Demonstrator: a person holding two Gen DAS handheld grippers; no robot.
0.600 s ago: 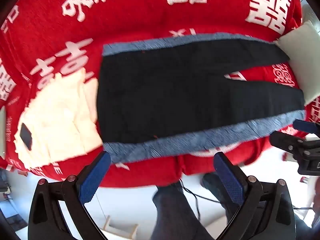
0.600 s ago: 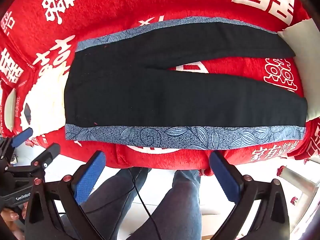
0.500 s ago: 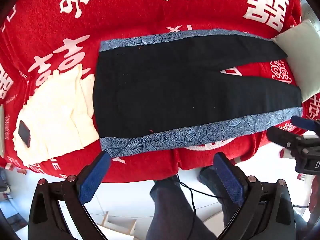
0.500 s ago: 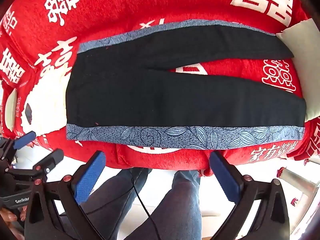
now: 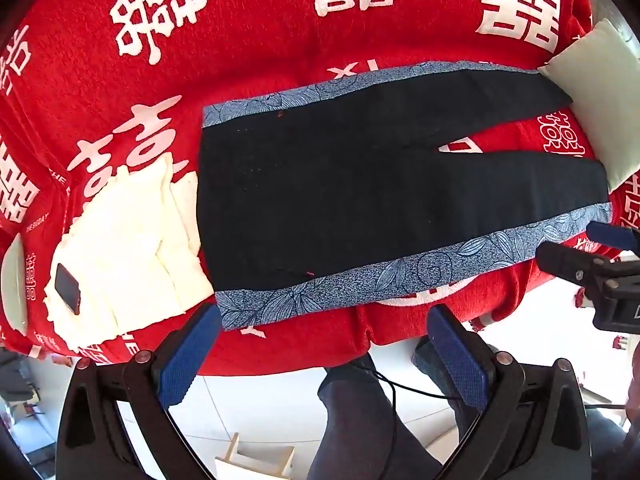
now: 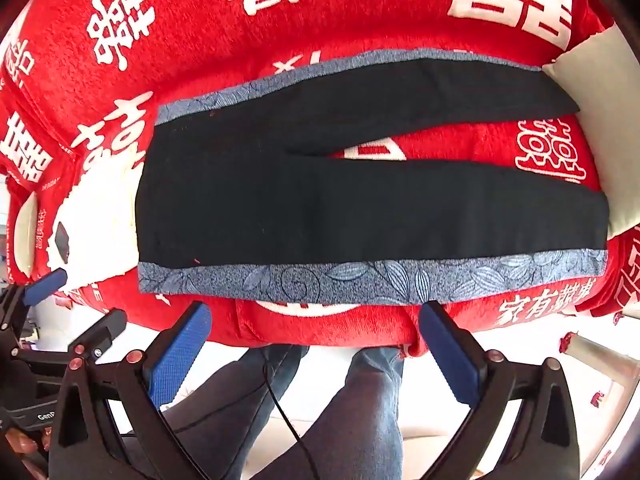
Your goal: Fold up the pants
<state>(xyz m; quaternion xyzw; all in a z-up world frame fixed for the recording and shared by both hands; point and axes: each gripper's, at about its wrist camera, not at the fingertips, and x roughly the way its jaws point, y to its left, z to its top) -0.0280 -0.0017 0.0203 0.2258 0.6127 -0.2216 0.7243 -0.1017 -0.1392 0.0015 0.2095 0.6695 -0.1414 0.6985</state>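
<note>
Black pants [image 5: 340,196] [image 6: 320,208] with blue leaf-patterned side stripes lie flat on a red blanket, waistband to the left and both legs stretched to the right, spread apart in a narrow V. My left gripper [image 5: 324,340] hangs open above the blanket's near edge, just below the waistband corner of the near stripe. Over the middle of the near leg's stripe my right gripper [image 6: 316,332] is open too, pointing down. Neither touches the cloth. Each gripper shows at the edge of the other's view.
A folded cream garment [image 5: 132,248] with a dark phone [image 5: 67,288] on it lies left of the waistband. A pale cushion [image 5: 600,96] sits at the leg ends. The person's legs [image 6: 360,408] and a cable stand on the white floor below the blanket edge.
Both views have shifted slightly, with the pants sitting a little lower and nearer in the left wrist view. Both grippers stay open and empty.
</note>
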